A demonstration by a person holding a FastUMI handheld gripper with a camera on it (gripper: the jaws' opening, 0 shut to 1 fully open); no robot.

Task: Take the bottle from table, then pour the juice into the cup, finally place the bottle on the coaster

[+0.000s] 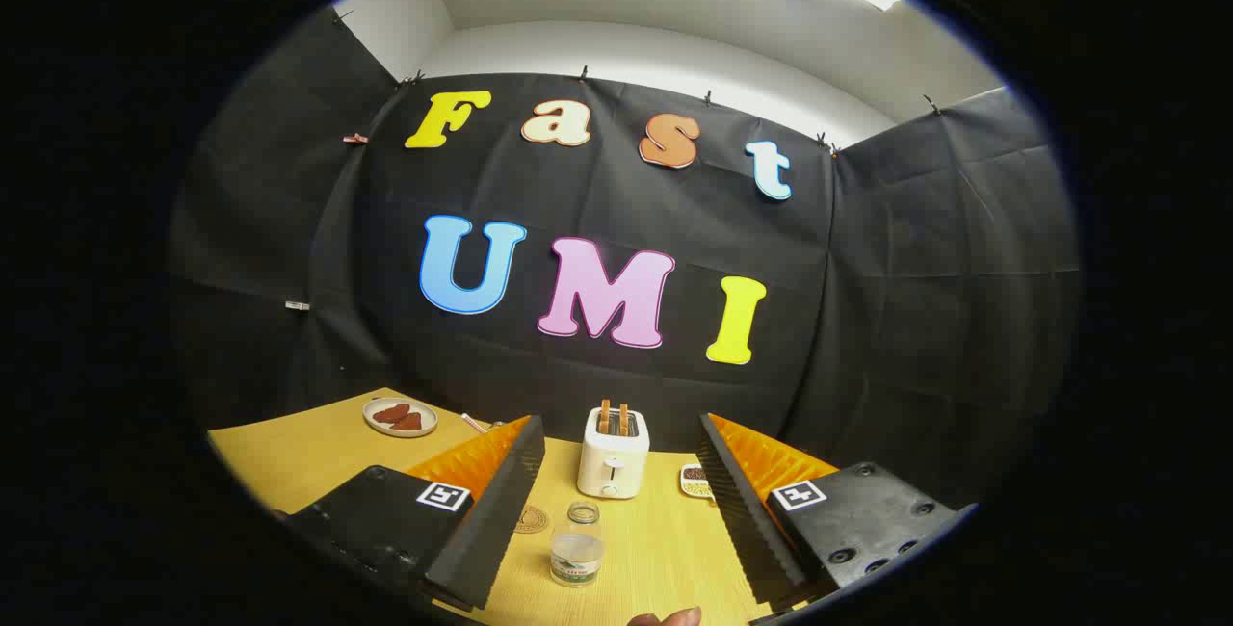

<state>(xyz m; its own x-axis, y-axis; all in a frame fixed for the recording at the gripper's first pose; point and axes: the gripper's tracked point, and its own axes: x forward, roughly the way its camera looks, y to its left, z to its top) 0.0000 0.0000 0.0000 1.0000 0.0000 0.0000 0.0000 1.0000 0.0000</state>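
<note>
1. Tool [616, 501]: fingers spread wide, nothing held, raised above the light wooden table [665, 539].
2. Task item: small clear plastic bottle with a pale label band [577, 556], upright on the table, between the two fingers and low down, close to the tool. Long axis vertical; open neck at top.
3. Small clear glass cup [583, 511]: just beyond the bottle, almost in line with it, touching or nearly so; contact cannot be told.
4. Round flat tan coaster [530, 519]: on the table just beside the cup, toward the left finger, partly hidden by it.
5. White two-slot toaster with toast showing [613, 453]: farther ahead, well beyond the cup. Plate of brown food [400, 416]: far left corner.
6. Fingertip of a person [665, 618]: nearest edge, below the bottle.
7. Step in hand, judged: approach to grasp; bottle not yet taken.
8. Next move, judged: lower and advance straight ahead, bottle centred between the fingers, close across the body; keep clear of the cup behind.
</note>
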